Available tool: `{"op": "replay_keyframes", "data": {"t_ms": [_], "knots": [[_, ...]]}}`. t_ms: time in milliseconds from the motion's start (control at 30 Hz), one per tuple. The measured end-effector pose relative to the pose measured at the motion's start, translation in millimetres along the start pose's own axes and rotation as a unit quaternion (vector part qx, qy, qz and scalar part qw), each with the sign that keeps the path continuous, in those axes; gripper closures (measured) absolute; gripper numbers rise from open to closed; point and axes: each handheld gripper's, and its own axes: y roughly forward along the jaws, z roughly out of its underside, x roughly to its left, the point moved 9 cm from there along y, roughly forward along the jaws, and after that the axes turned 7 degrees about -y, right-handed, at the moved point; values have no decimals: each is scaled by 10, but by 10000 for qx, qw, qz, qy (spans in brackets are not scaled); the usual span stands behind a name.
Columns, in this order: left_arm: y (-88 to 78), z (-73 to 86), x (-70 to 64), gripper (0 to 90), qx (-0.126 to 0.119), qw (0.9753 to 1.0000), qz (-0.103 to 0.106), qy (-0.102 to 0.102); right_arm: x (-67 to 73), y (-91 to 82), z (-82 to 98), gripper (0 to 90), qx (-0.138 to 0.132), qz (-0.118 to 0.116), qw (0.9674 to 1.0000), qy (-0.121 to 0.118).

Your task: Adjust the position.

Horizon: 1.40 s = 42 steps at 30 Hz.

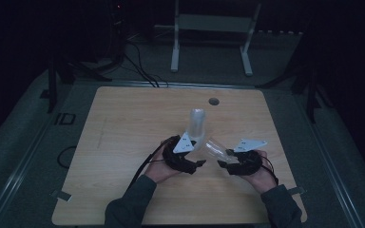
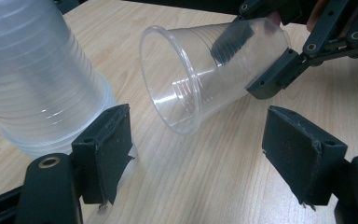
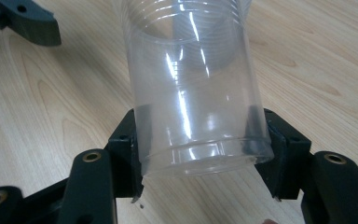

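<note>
While your right gripper (image 1: 224,162) clamped the base end of a single clear plastic cup (image 1: 215,148), its jaws pressed on both sides of the cup wall, as the right gripper view showed. You held that cup tilted on its side above the wooden table (image 1: 123,142), its open mouth pointing left and slightly far, toward your left gripper (image 1: 198,162). In the left gripper view the cup's rim hung between and just beyond the left jaws, with the right gripper's dark pads gripping its narrow end at the upper right.

Your left gripper stood wide, its jaws parted with nothing between the pads. Its left pad sat just beside the bottom rim of a stack of clear cups (image 1: 196,124); whether it touched the stack could not be told. That stack stood mouth-down and upright on the table, just far of your left hand (image 1: 159,168) and near the table's middle. The tilted cup lay right of the stack, apart from it. Your right hand (image 1: 259,176) held its gripper near the table's right side.
</note>
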Motion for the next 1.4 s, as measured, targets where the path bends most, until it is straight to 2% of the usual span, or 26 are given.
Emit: {"op": "replay_keyframes", "data": {"t_ms": [467, 667, 1067, 1400], "knots": [[40, -8, 0, 240, -22, 9999, 19, -135, -5, -57, 1, 414, -495, 71, 9984, 269], [55, -2, 4, 241, -38, 9998, 26, -206, 13, -65, -14, 414, -686, 103, 9972, 292], [65, -9, 7, 251, -101, 9993, 76, -365, 37, -71, -5, 414, -890, 140, 9951, 408], [97, -8, 8, 251, -141, 9978, 270, -593, 48, -105, -51, 414, -1056, 156, 9936, 377]]}}
